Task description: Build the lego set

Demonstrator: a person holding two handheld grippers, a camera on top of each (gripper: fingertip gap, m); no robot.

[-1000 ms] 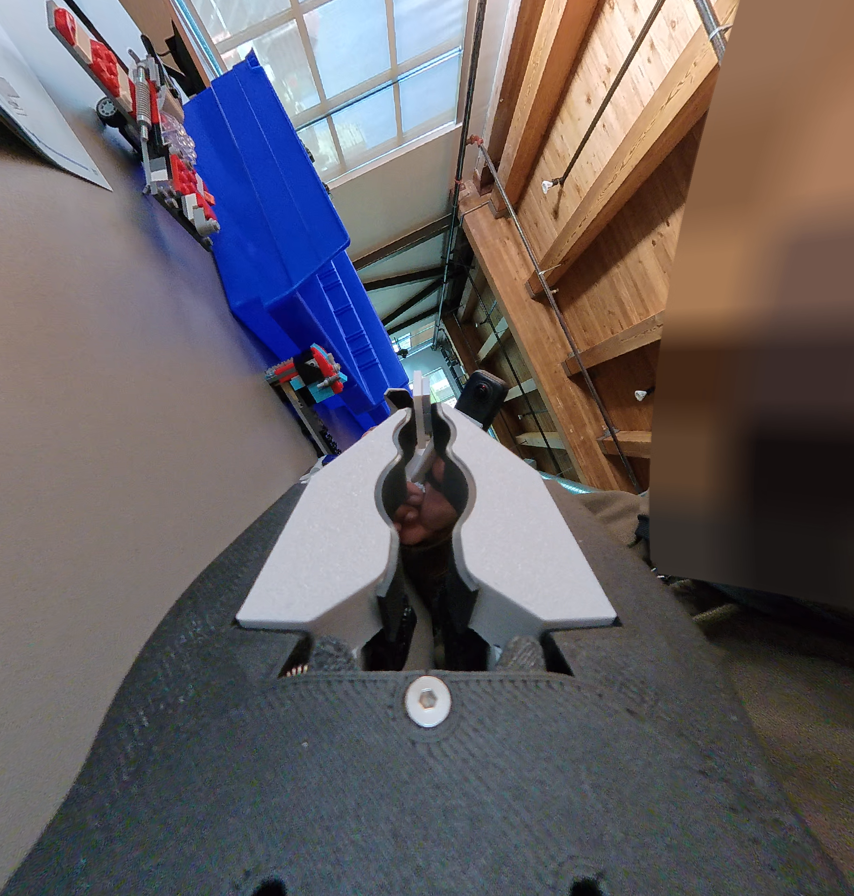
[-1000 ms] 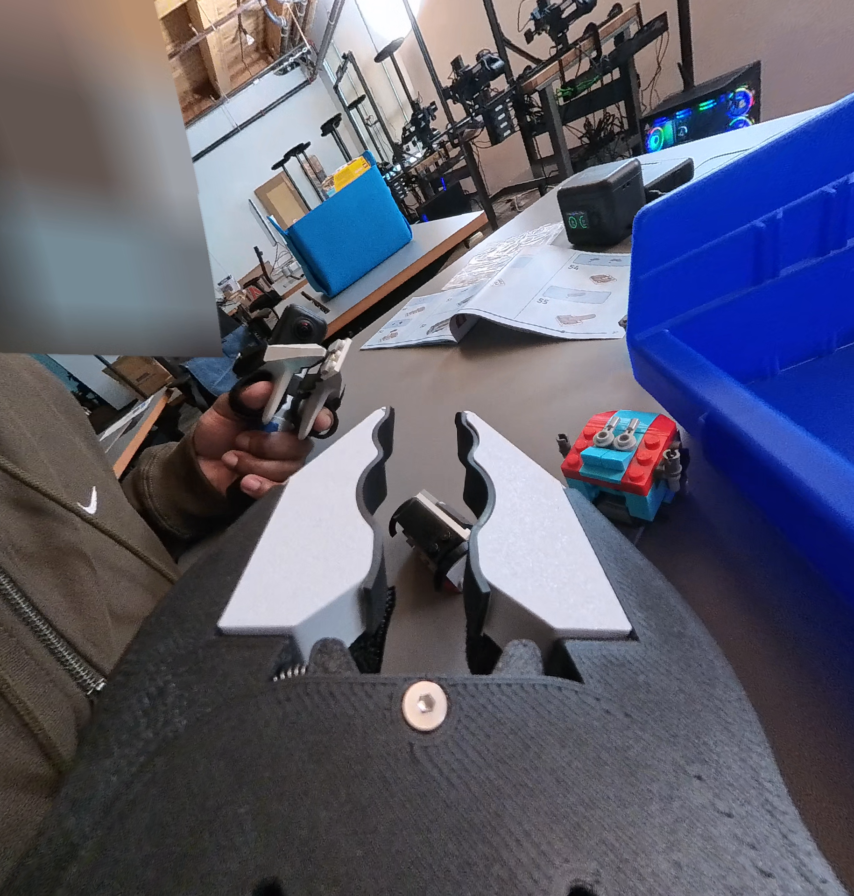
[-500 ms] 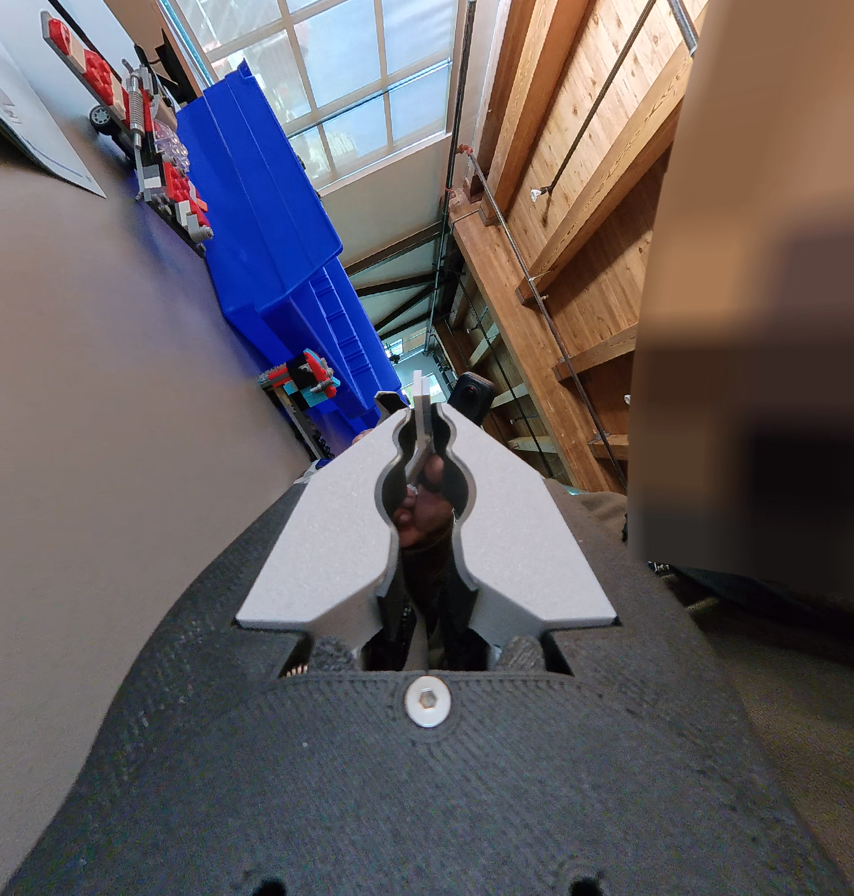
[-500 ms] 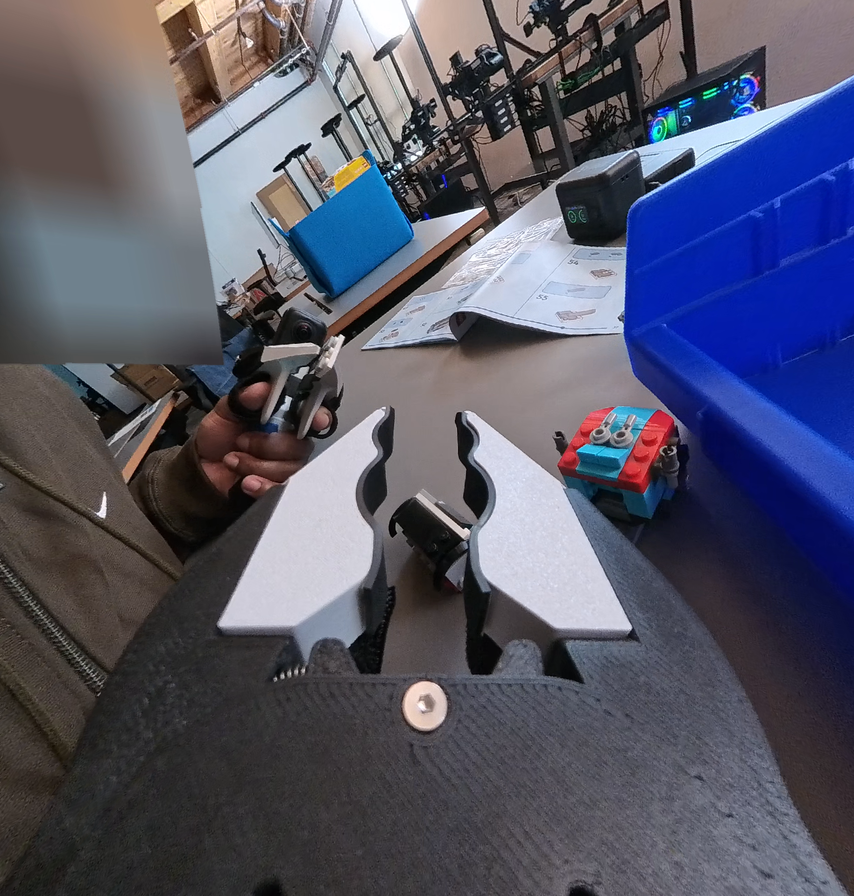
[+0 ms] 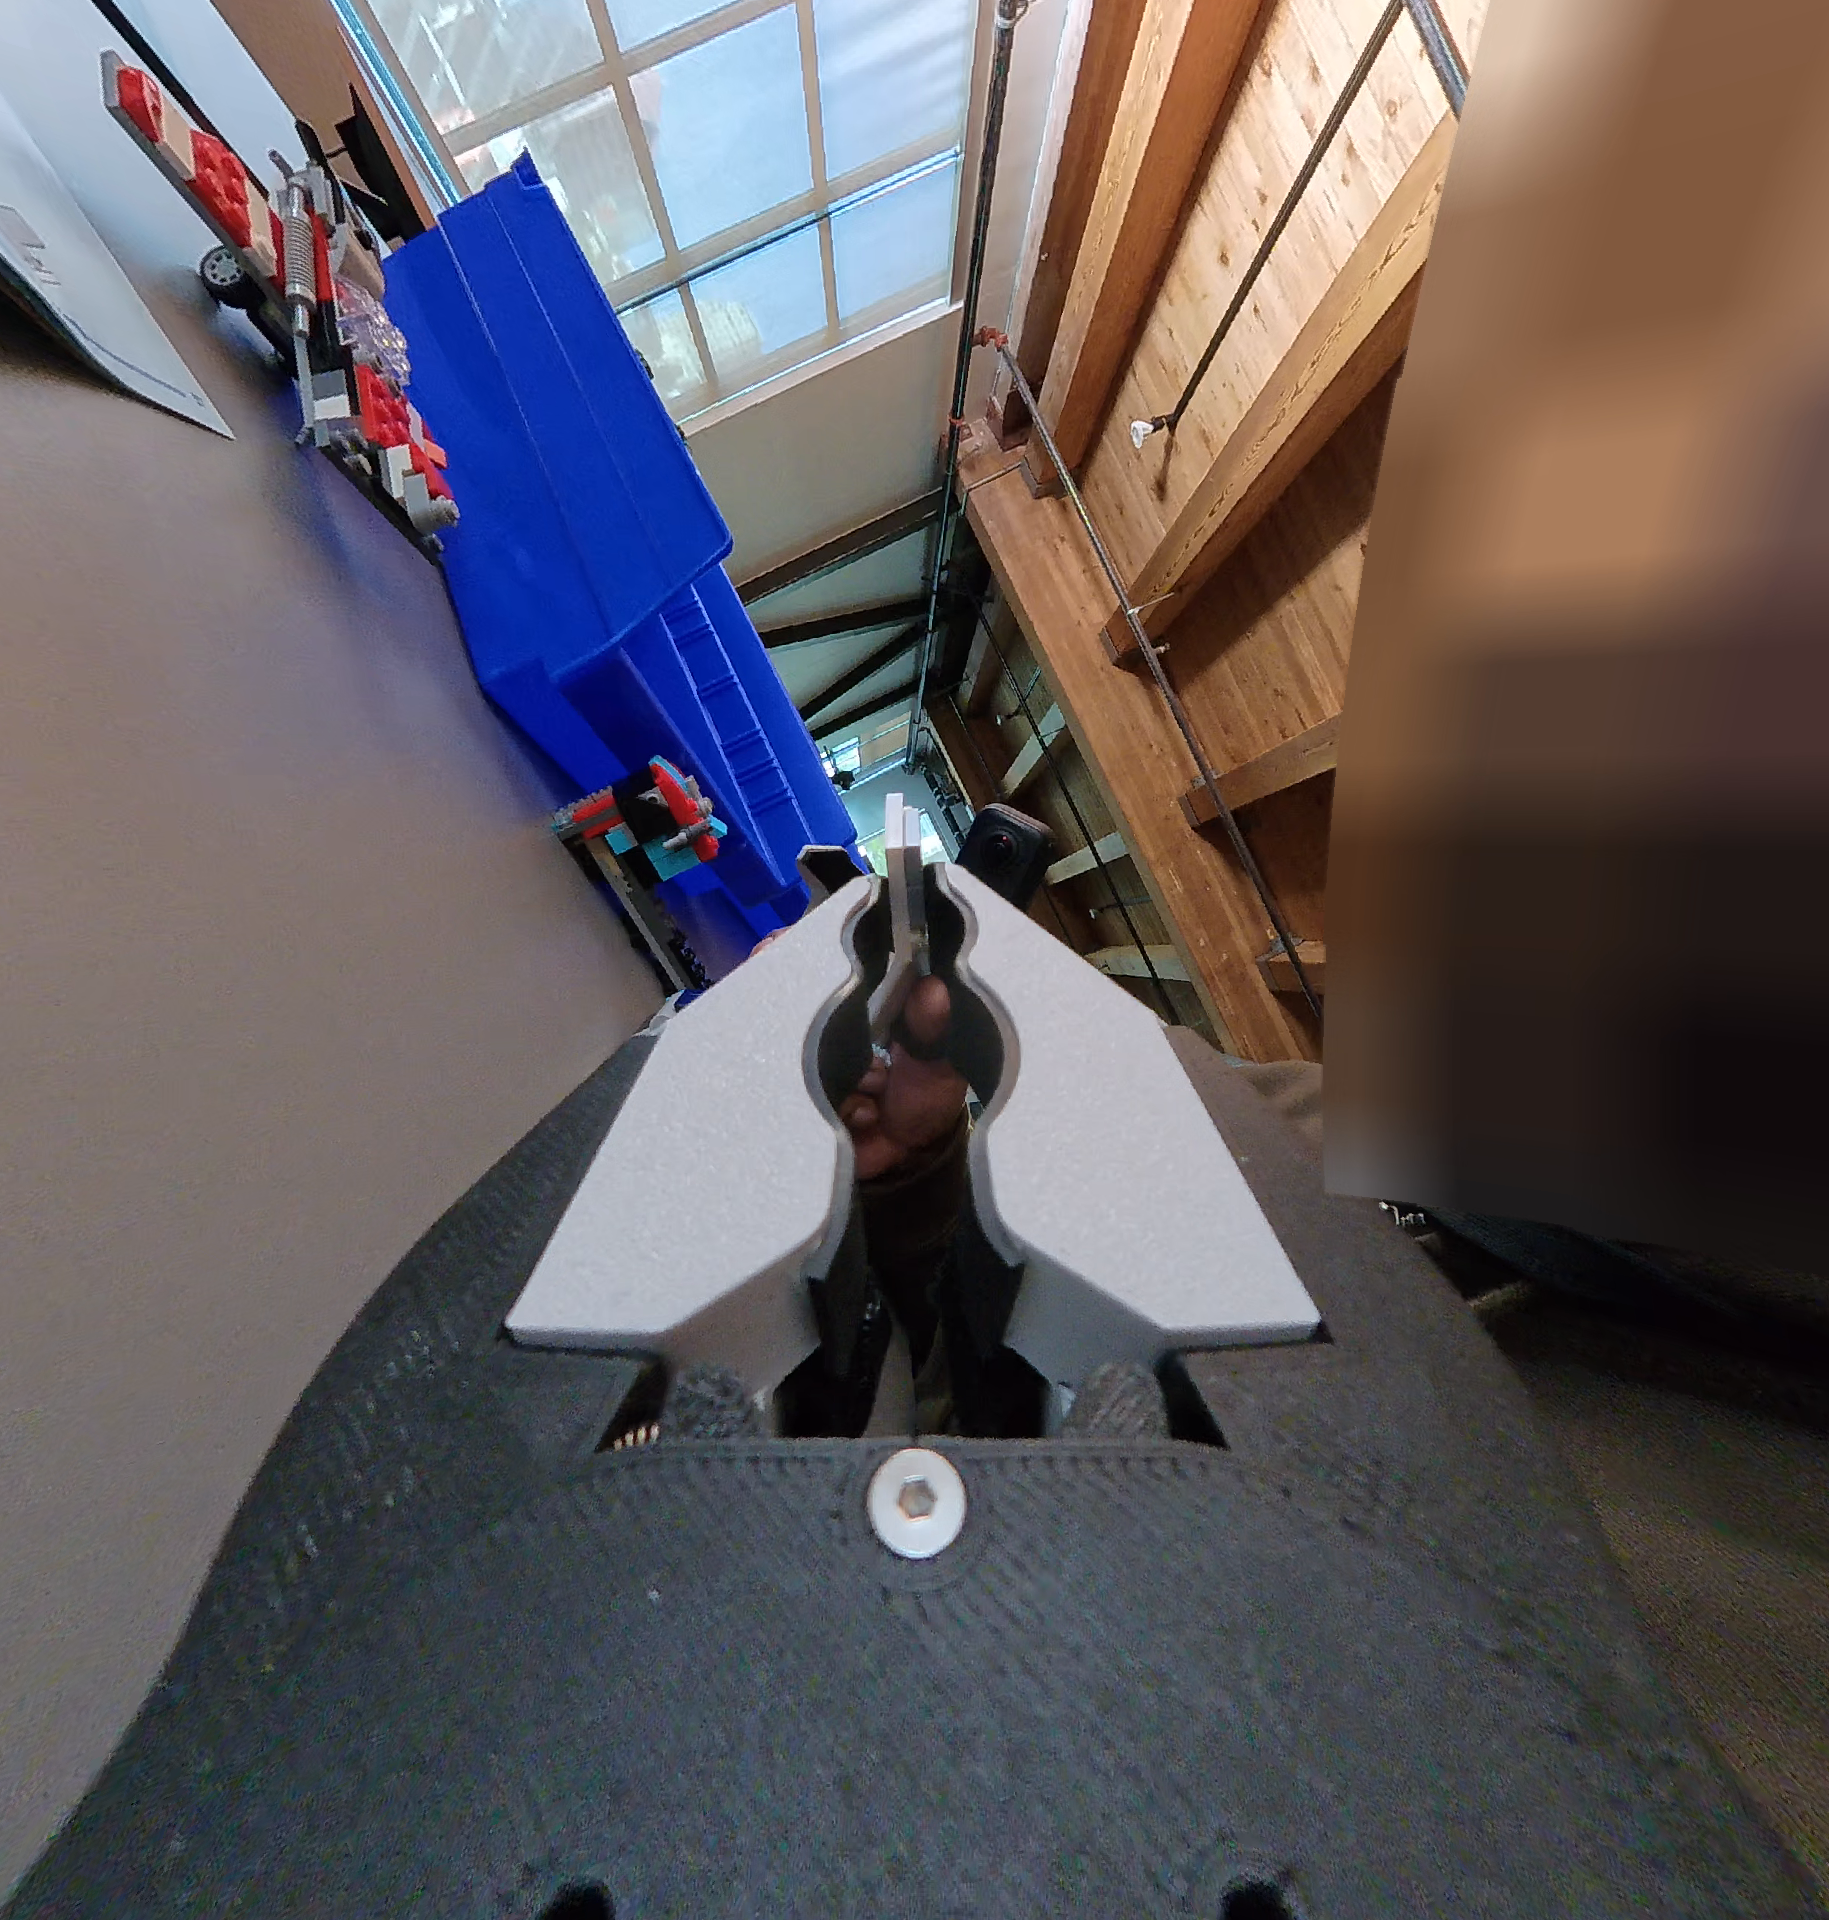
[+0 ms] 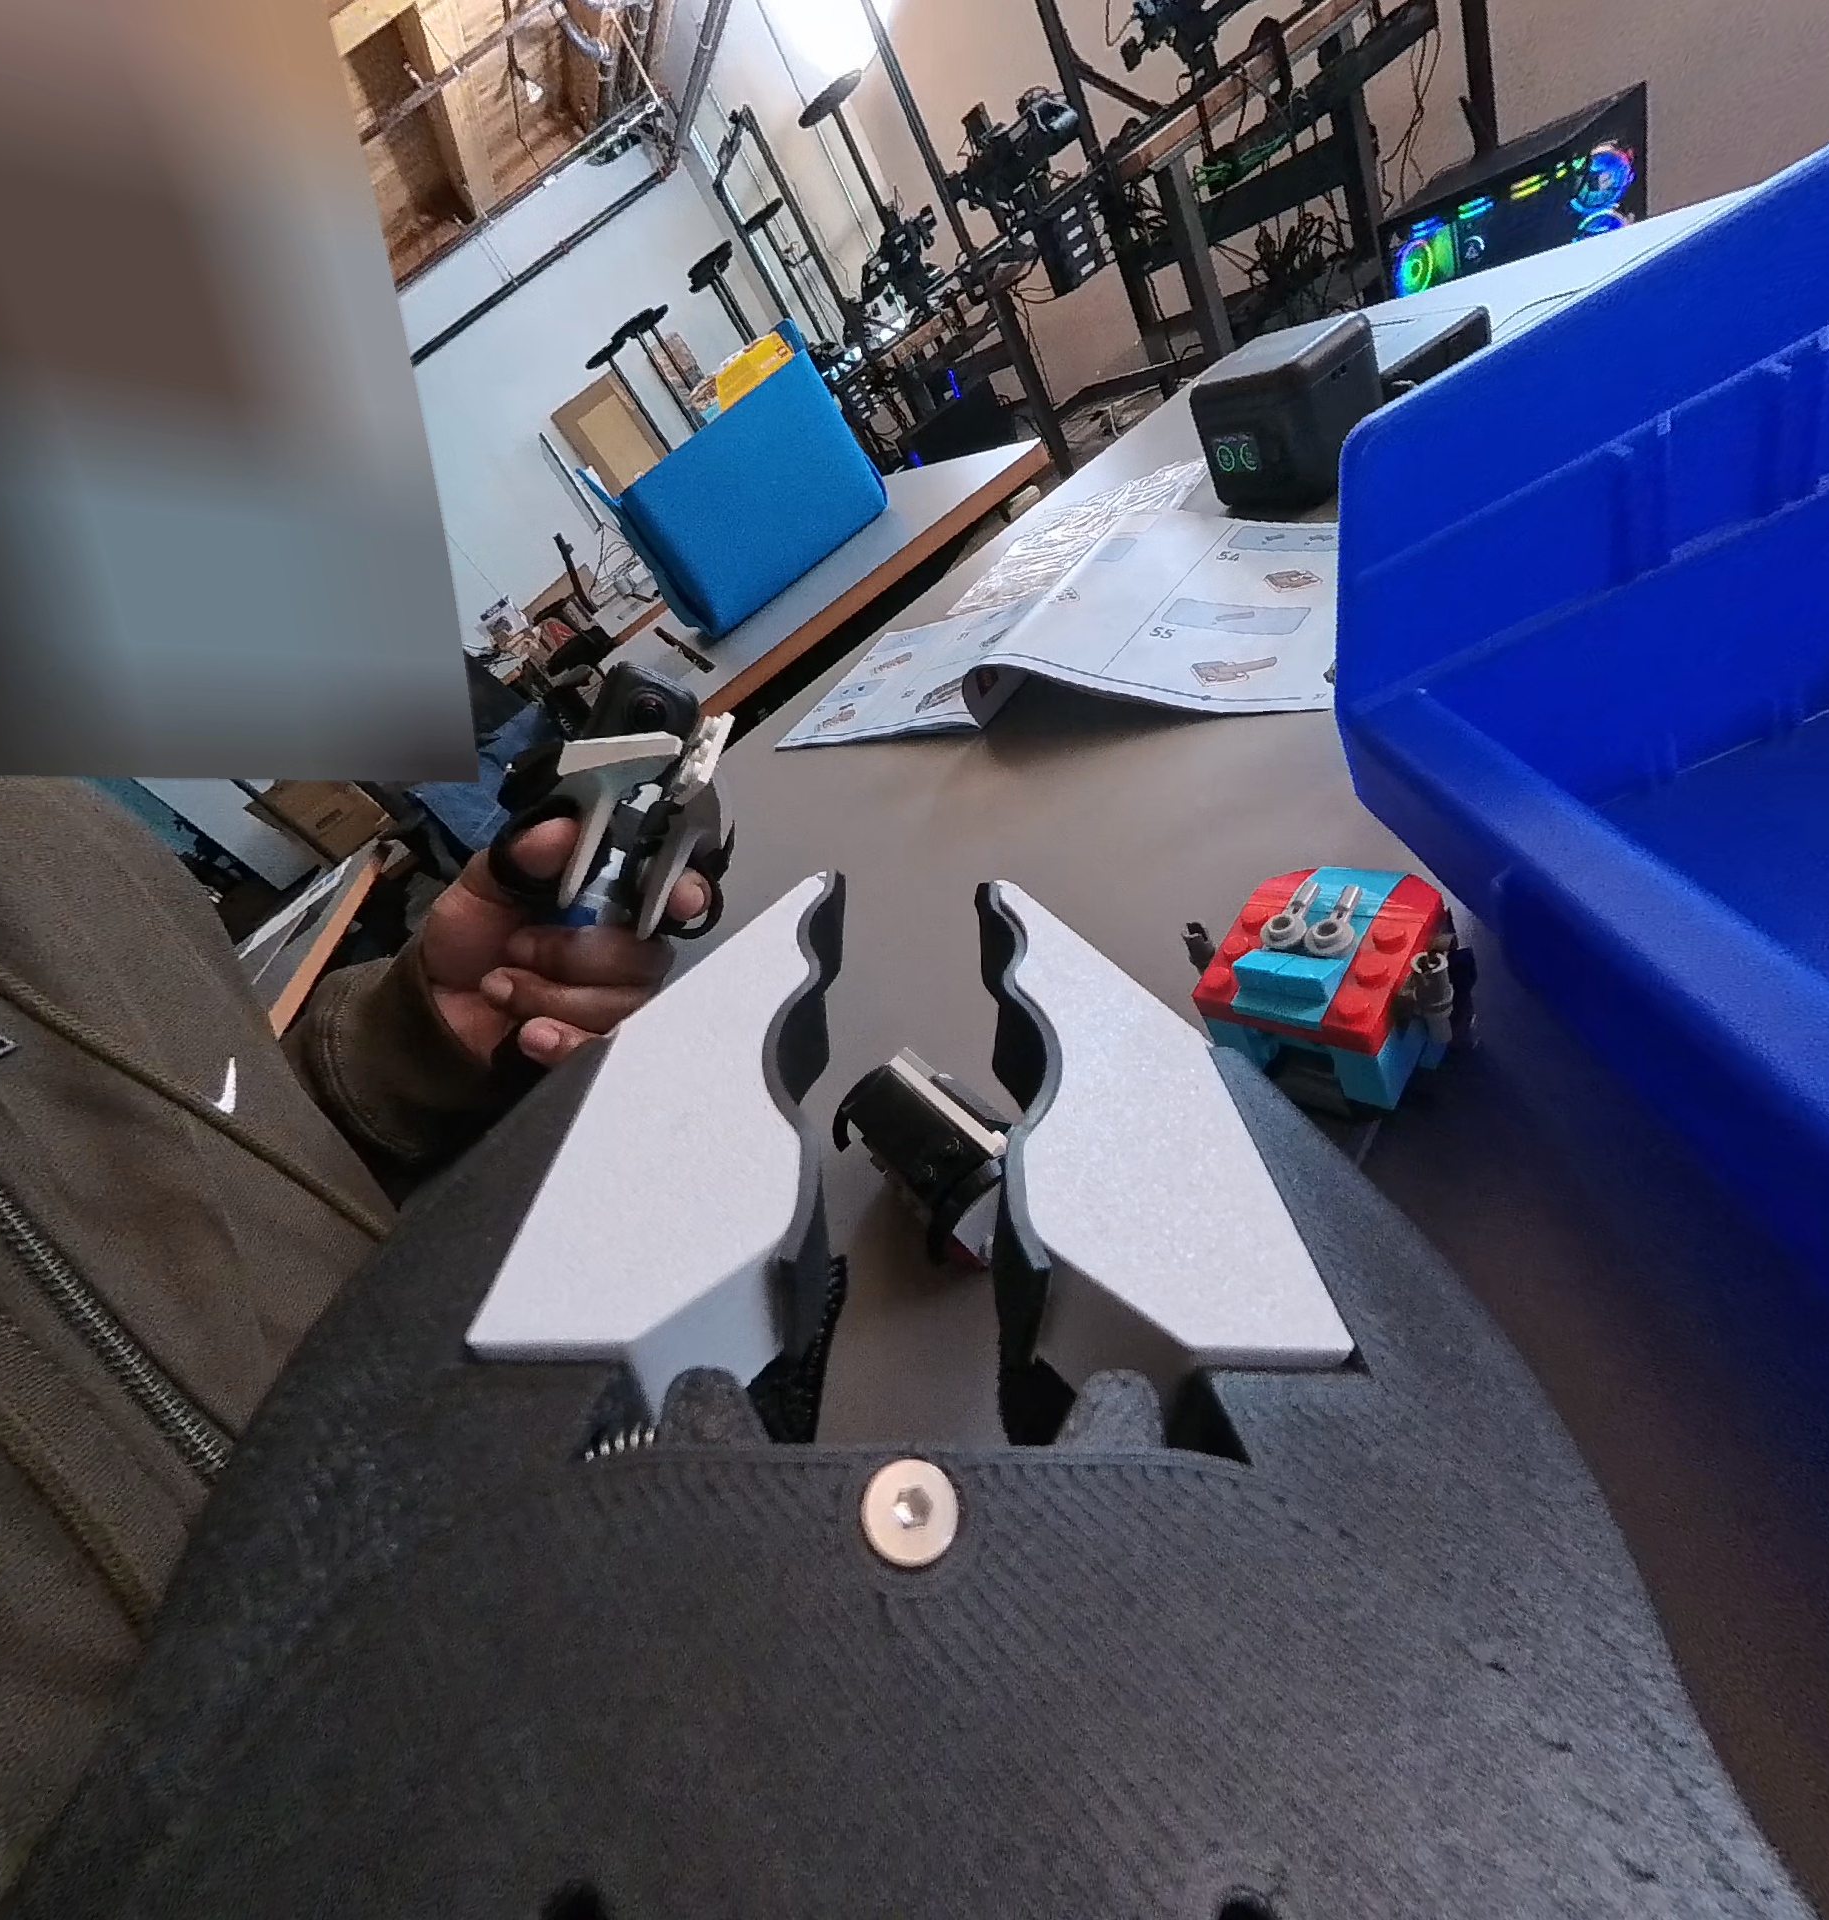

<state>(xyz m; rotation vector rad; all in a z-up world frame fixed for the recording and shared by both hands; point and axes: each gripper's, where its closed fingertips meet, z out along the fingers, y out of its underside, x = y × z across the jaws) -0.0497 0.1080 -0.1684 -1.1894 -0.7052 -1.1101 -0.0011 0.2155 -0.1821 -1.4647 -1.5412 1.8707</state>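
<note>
Left gripper (image 5: 907, 899) up off the bench (image 6: 1097, 831), jaws pinching a thin white plate (image 5: 899, 862). Right gripper (image 6: 910, 894) low, jaws spread, a black block (image 6: 915, 1132) lying loose between them; red-and-teal brick model (image 6: 1315, 977) beside the blue bin (image 6: 1616, 623).

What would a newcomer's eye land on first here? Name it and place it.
First, the big blue bin along the right of the table, with a small red and turquoise brick build beside it. Next, the left gripper, raised at left, jaws nipping a thin white brick piece. A black and grey brick part lies between the right gripper's open jaws.
</note>
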